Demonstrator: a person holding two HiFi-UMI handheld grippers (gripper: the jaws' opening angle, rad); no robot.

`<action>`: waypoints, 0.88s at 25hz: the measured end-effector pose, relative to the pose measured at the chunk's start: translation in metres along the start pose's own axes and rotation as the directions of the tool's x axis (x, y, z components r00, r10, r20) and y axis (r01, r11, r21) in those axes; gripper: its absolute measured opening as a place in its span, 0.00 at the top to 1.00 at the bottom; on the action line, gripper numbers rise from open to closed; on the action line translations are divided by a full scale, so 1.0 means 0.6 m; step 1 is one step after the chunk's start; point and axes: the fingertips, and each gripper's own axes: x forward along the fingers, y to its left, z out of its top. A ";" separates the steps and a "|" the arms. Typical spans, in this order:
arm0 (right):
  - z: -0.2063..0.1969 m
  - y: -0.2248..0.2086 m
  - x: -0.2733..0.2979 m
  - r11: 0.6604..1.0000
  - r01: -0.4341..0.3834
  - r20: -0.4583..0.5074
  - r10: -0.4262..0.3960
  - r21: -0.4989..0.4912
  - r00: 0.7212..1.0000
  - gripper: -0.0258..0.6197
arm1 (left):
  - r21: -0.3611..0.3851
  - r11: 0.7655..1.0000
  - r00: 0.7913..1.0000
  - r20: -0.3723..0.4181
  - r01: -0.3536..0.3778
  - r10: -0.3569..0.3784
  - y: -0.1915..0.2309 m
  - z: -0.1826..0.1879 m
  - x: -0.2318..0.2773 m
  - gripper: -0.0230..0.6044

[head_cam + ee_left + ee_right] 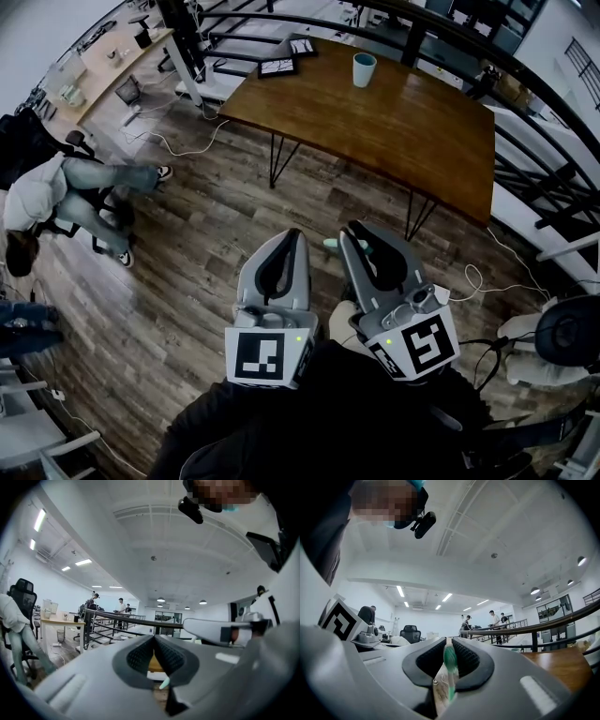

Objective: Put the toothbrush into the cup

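Note:
A light-blue cup (364, 67) stands near the far edge of the brown wooden table (403, 131). My right gripper (354, 228) is held close to my body over the wooden floor, well short of the table, shut on a mint-green toothbrush (331, 245) whose end pokes out to the left. In the right gripper view the toothbrush (450, 665) stands upright between the closed pads of the right gripper (449, 641). The left gripper (292, 234) hangs beside it, shut, nothing held. In the left gripper view the left gripper (153, 638) has its tips together, and the toothbrush end (164, 683) shows below them.
Two flat black-framed boards (277, 66) lie at the table's far left corner. A person sits on an office chair (56, 192) at the left. Cables (178, 145) trail over the floor. A black railing (534, 159) runs along the right, with a chair (562, 333) near it.

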 end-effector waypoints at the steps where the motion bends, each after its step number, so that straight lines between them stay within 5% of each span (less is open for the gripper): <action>1: -0.002 -0.002 0.006 1.000 -0.002 -0.004 0.002 0.001 1.000 0.89 | -0.001 1.000 1.000 -0.002 -0.003 0.003 0.004 -0.001 0.004 0.95; 22: -0.022 -0.080 0.156 0.999 -0.051 -0.025 0.051 0.015 0.998 0.89 | -0.014 1.000 0.999 -0.032 -0.027 0.027 0.078 0.000 0.147 0.95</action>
